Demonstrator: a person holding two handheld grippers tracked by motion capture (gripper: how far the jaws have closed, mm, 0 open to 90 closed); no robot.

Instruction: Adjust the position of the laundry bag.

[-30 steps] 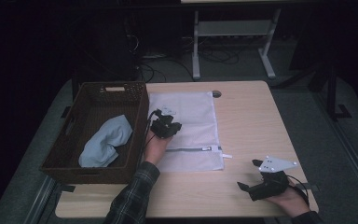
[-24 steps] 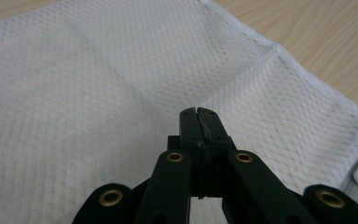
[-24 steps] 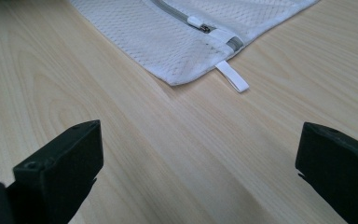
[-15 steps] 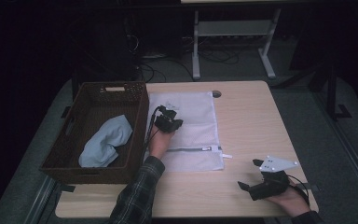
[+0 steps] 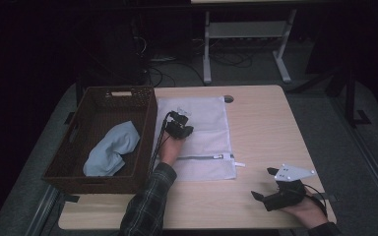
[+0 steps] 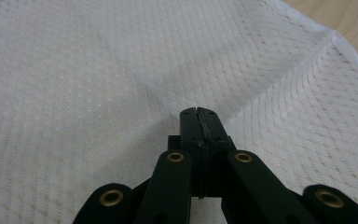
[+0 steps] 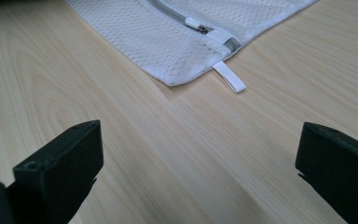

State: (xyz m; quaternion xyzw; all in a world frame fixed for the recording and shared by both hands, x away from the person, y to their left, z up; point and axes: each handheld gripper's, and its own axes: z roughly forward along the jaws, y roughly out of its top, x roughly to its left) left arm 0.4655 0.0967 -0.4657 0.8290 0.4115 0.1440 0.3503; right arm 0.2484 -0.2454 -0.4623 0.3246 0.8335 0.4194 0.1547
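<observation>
The white mesh laundry bag (image 5: pixel 197 137) lies flat on the wooden surface (image 5: pixel 266 123), just right of the brown wicker basket (image 5: pixel 78 147), with its left edge running along the basket's wall. Its grey zipper (image 5: pixel 199 157) runs across near the edge closest to you, the slider (image 7: pixel 193 23) sits toward the bag's right end, and a small white loop tab (image 7: pixel 229 77) sticks out of the corner onto the bare wood. Your left claw (image 5: pixel 179 125) is down on the upper middle of the bag; in the left gripper view its jaws are pressed together with a ridge of mesh rising to their tips (image 6: pixel 198 116), so it looks clamped on a pinch of the bag's top layer, and creases in the fabric fan outward from that spot. Your left hand (image 5: pixel 170 150) rests over the bag behind it, the plaid sleeve (image 5: pixel 145 201) coming up from the near edge of the surface. Your right claw (image 5: pixel 266 189) sits well apart from the bag, low at the near right corner of the surface, with its jaws spread wide and nothing between them; in the right gripper view it looks across bare wood toward the bag's zipper corner. Your right hand (image 5: pixel 307 211) holds it from beneath. Inside the basket, a light blue cloth (image 5: pixel 110 147) lies crumpled on the bottom.
</observation>
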